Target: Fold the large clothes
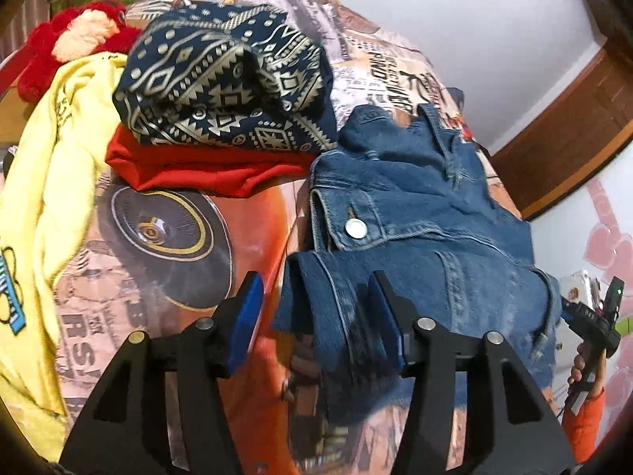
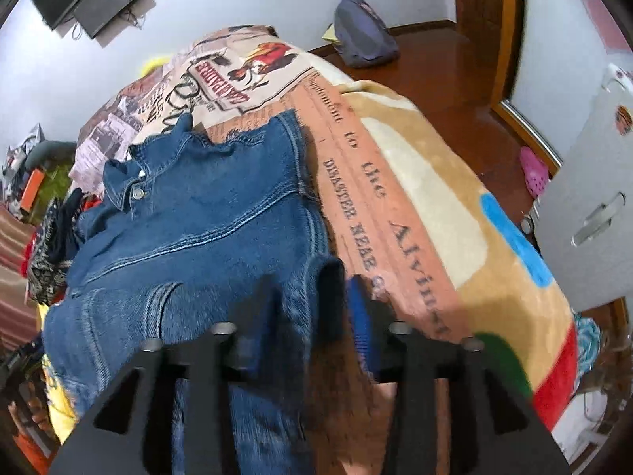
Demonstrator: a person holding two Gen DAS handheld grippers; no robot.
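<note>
A blue denim jacket (image 1: 419, 206) lies on the printed bedspread (image 1: 221, 237), its near edge folded over. My left gripper (image 1: 316, 308) stands open with the folded near edge of the jacket between its blue pads (image 1: 247, 316). In the right wrist view the same jacket (image 2: 198, 217) lies ahead and to the left. My right gripper (image 2: 312, 316) is open, with the jacket's right near edge rising between its fingers. The right gripper also shows in the left wrist view (image 1: 593, 324), held in a hand at the far right.
A folded navy patterned cloth (image 1: 229, 83) sits on a folded red cloth (image 1: 205, 170) beyond the jacket. A yellow shirt (image 1: 51, 198) lies at the left, red plush (image 1: 75, 39) behind. A tan blanket (image 2: 455, 213) hangs off the bed's right side, above a wooden floor (image 2: 447, 75).
</note>
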